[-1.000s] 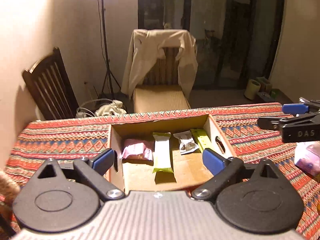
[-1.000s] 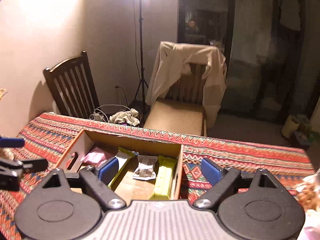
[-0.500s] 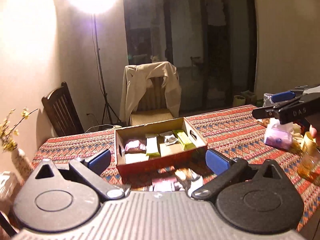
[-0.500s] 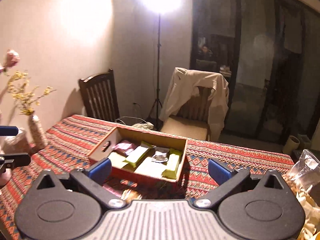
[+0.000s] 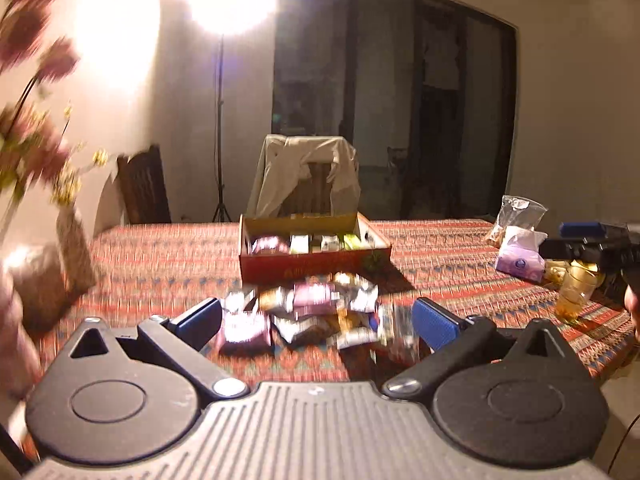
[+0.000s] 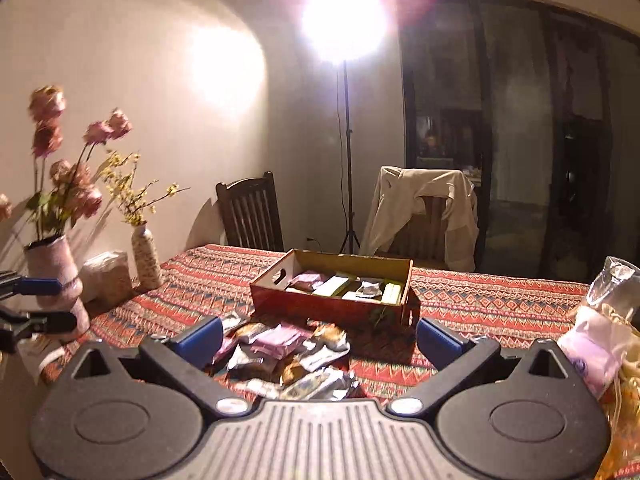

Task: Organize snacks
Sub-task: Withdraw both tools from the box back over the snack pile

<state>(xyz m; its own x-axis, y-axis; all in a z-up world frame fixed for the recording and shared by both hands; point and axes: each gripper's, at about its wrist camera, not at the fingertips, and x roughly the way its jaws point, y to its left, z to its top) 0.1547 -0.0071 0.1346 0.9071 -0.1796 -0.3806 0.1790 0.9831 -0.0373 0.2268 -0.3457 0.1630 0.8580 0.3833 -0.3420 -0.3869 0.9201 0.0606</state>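
Observation:
An open cardboard box (image 5: pixel 316 266) stands mid-table with several snacks laid in a row: a pink packet (image 5: pixel 270 245), pale green bars and a silver wrapper. In front of it lies a loose pile of snack packets (image 5: pixel 312 312), pink, silver and brown. My left gripper (image 5: pixel 316 320) hovers open over the near side of that pile, holding nothing. From the right wrist view the same box (image 6: pixel 320 306) and pile (image 6: pixel 288 352) lie ahead, and my right gripper (image 6: pixel 320 338) is open and empty above the pile. Each gripper shows at the edge of the other's view, the right gripper (image 5: pixel 588 240) and the left gripper (image 6: pixel 40 304).
Two vases with flowers (image 6: pixel 56 272) and a small bag stand at the table's left end. Plastic bags (image 5: pixel 520 248) and a glass cup (image 5: pixel 574 292) crowd the right end. A jacket-draped chair (image 5: pixel 306 176), a wooden chair (image 6: pixel 250 212) and a lamp stand (image 6: pixel 346 152) are behind.
Both grippers have drawn back from over the box toward the near table edge. The box now sits farther away and the loose snack pile has come into view.

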